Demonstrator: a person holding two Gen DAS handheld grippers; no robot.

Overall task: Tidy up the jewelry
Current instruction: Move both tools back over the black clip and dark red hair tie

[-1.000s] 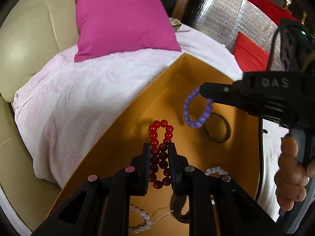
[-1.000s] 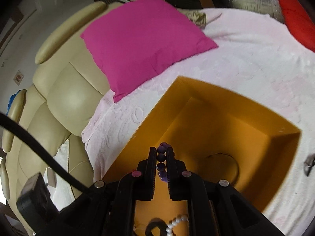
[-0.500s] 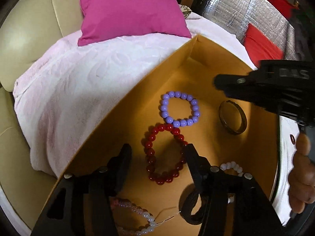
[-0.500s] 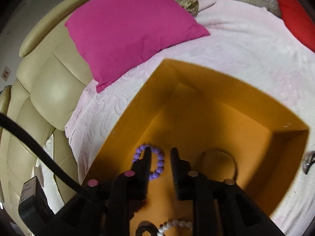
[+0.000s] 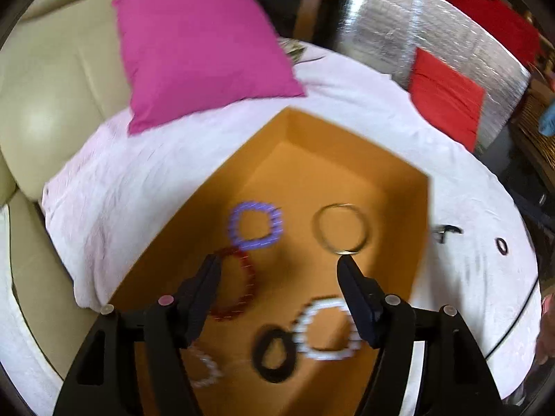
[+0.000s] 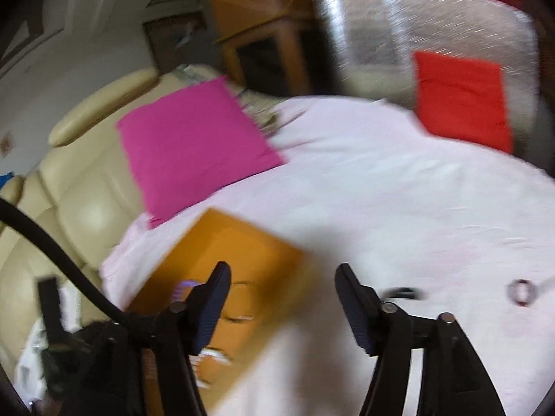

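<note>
1. Orange box (image 5: 399, 187) on pink-white cloth (image 5: 145, 173): purple bead bracelet (image 5: 256, 225) touching red bead bracelet (image 5: 239, 284); metal bangle (image 5: 341, 227), white bead bracelet (image 5: 326, 329), black ring (image 5: 274, 353).
2. Left gripper (image 5: 279, 263): jaws just opening, released, nothing between.
3. Right gripper (image 6: 281, 274): jaws just opening, released, empty, over cloth.

Overall light: bright, even daylight in both views; colours saturated.
Glare: soft highlights on the cream sofa (image 5: 52, 111) at left; sparkle on the silver panel (image 5: 433, 52) at upper right.
Shadows: dark patch inside the orange box (image 5: 399, 180) along its right wall; faint shadows under the bracelets.
Blur, left wrist view: moderate motion smear; beads of the purple bracelet (image 5: 256, 226) streak into dashes.
Blur, right wrist view: heavy smear across the whole frame; pink cushion (image 6: 194, 145) edges soft.
Distortion: fisheye bending, black vignette at corners.
</note>
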